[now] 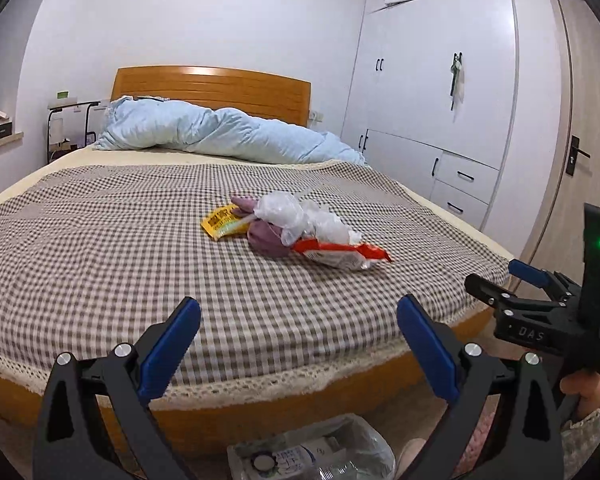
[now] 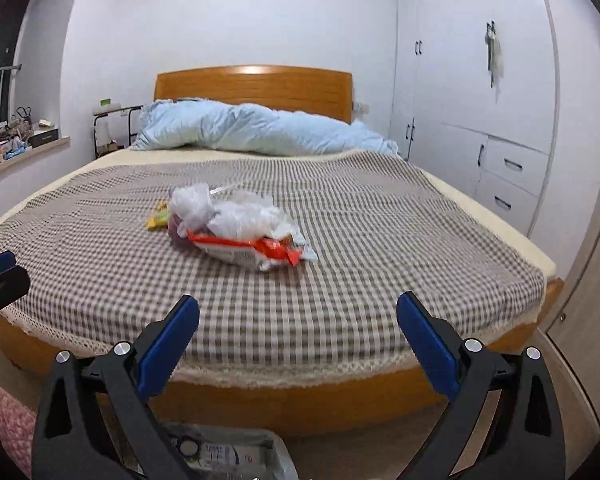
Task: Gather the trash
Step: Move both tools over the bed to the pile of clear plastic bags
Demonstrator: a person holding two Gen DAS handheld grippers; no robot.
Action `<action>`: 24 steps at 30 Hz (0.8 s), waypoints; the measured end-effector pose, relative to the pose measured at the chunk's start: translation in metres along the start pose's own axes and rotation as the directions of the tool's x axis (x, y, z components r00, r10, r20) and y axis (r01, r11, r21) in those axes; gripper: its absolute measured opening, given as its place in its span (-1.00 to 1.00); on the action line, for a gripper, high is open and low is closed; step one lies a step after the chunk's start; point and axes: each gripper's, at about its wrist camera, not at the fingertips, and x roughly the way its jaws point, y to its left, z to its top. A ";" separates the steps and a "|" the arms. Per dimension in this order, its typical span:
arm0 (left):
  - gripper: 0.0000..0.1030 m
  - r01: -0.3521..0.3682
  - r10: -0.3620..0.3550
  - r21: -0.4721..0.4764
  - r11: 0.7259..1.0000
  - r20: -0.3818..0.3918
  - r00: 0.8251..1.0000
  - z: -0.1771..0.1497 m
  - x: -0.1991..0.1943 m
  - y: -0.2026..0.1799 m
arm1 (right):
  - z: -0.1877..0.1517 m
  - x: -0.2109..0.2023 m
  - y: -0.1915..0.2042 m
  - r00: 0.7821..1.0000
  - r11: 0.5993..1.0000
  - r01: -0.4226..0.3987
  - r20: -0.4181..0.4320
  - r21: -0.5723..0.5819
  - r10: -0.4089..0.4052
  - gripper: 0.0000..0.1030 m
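Below my two hand-held grippers, at the foot of the bed, sits a bin lined with a clear plastic bag. Inside it I can make out printed packaging and a round white-and-dark shape, but the frame edge cuts the bin off and the crinkled film blurs the rest.

My left hand-held gripper is spread wide with nothing between its blue pads. My right hand-held gripper is spread the same way, also empty; from the left wrist view its black body shows off to the side with a green light.

The trash lies in one heap near the middle of the bed's brown-and-cream checked cover. A yellow wrapper lies flat at the heap's headboard side, half hidden from the right wrist view. Crumpled clear plastic is piled on a soft mauve lump that I cannot identify. A glossy red-and-white snack packet lies nearest the foot. A rumpled pale blue quilt stretches along the wooden headboard.
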 end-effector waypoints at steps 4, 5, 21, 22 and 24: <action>0.85 -0.011 0.011 0.010 1.000 0.016 1.000 0.008 0.009 0.001 | 0.009 0.010 0.000 0.999 1.000 -0.016 0.029 0.008 0.016 0.84; 0.85 -0.014 0.014 0.011 1.000 0.020 1.000 0.010 0.013 0.002 | 0.011 0.013 0.000 0.999 1.000 -0.018 0.034 0.009 0.017 0.84; 0.85 -0.015 0.014 0.056 0.998 0.012 1.000 0.048 0.089 0.013 | 0.071 0.077 0.002 0.994 0.997 -0.066 0.085 -0.043 0.069 0.84; 0.85 -0.017 0.016 0.062 0.998 0.017 1.000 0.051 0.094 0.013 | 0.073 0.081 0.005 0.994 0.996 -0.065 0.085 -0.055 0.069 0.84; 0.85 -0.018 0.016 0.056 0.998 0.029 0.999 0.056 0.101 0.015 | 0.079 0.092 0.011 0.993 0.994 -0.082 0.073 -0.073 0.088 0.84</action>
